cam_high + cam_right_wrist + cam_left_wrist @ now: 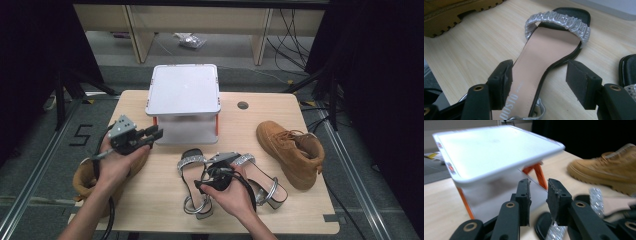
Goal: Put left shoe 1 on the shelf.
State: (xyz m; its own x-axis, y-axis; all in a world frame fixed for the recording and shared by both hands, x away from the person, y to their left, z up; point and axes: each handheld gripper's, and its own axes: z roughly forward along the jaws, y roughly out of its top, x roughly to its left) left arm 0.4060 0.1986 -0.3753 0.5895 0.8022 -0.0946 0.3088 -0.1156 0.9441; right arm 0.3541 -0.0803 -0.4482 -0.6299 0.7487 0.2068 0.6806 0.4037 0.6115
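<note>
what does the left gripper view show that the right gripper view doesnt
Left gripper view alone: the white lidded box on orange legs, seen close up, with the left gripper and its black fingers slightly apart and nothing between them.

Right gripper view alone: the insole of one sandal with printed lettering, and the right gripper open wide, straddling that sandal without touching it.

Both: the wooden table, a tan boot and silver sandal straps.

I see bare wood ahead of my left gripper (152, 134), then the white box (184, 90) blocking it, my right gripper (200, 186) spread over a sandal (549, 50), second sandal (192, 182) crowding beside, tan boot (290, 150) walling the right edge.
</note>
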